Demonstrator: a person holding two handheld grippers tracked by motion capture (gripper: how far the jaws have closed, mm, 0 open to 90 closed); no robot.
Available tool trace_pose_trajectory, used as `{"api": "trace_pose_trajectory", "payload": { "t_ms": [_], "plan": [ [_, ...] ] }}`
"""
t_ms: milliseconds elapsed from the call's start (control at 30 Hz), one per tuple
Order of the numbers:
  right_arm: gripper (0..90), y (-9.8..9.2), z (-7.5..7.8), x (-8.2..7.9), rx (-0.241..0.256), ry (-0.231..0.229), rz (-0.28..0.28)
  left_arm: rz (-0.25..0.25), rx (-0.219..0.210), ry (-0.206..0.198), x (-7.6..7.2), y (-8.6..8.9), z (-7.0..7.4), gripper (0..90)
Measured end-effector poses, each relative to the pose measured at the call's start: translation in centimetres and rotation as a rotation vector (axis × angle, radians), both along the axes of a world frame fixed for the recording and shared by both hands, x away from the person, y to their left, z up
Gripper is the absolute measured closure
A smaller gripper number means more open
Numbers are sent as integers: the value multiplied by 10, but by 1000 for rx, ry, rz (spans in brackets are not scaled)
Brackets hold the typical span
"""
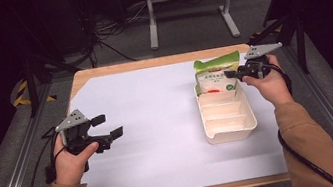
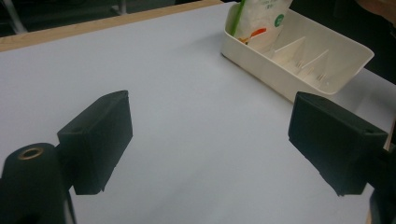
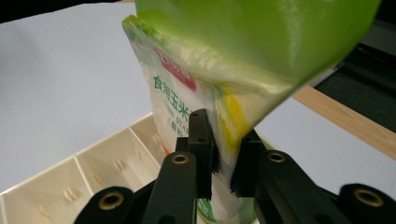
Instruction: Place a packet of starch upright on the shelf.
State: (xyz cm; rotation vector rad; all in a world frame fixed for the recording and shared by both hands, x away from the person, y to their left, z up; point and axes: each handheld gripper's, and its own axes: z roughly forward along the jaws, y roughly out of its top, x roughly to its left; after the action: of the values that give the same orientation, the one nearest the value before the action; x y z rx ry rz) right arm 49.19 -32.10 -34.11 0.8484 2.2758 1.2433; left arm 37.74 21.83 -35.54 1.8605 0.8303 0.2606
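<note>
Altogether there is one table under a single white sheet, one cream divided tray, one green-topped pouch and two hand-held grippers.

The sheet covers nearly the whole tabletop, leaving a strip of wood showing at the far and near edges. The tray sits on the sheet toward the right side, its long axis running from the near edge to the far edge; thin dividers cut it into compartments, and in the high view three of them nearer the person hold nothing.

The pouch stands in the far-end compartment of the tray, roughly upright, its long axis vertical. Its green sealed top points up and leans a little to the right in the high view, and the printed face with green characters and a red label looks toward the person's side.

The right gripper, held from the right of the tray's far end, has its jaws pinched nearly together on the lower part of the pouch; the right gripper view shows the film squeezed between the two black pads.

The left gripper hovers over bare sheet at the left, well apart from the tray, jaws spread wide with nothing between them.
</note>
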Motion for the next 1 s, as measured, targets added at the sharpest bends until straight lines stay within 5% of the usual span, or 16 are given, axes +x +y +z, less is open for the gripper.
{"api": "trace_pose_trajectory", "payload": {
  "t_ms": [467, 633, 767, 867, 1000],
  "plan": [
    [753, -3, -4, -1, 3, 20, -29, 25, 13, 7, 1, 1, -2, 98],
    [639, -3, -4, -1, 54, 28, -42, 43, 12, 12, 3, 4, -2, 75],
    [414, 0, 1, -4, 152, 29, -61, 54, 22, 1, 2, 5, -3, 19],
    [361, 1, 5, -5, 164, 8, -70, 56, 25, -53, -3, 6, -3, 15],
    [324, 1, 13, -9, 174, -16, -68, 20, 13, -69, -7, 8, -1, 11]
  ]
}}
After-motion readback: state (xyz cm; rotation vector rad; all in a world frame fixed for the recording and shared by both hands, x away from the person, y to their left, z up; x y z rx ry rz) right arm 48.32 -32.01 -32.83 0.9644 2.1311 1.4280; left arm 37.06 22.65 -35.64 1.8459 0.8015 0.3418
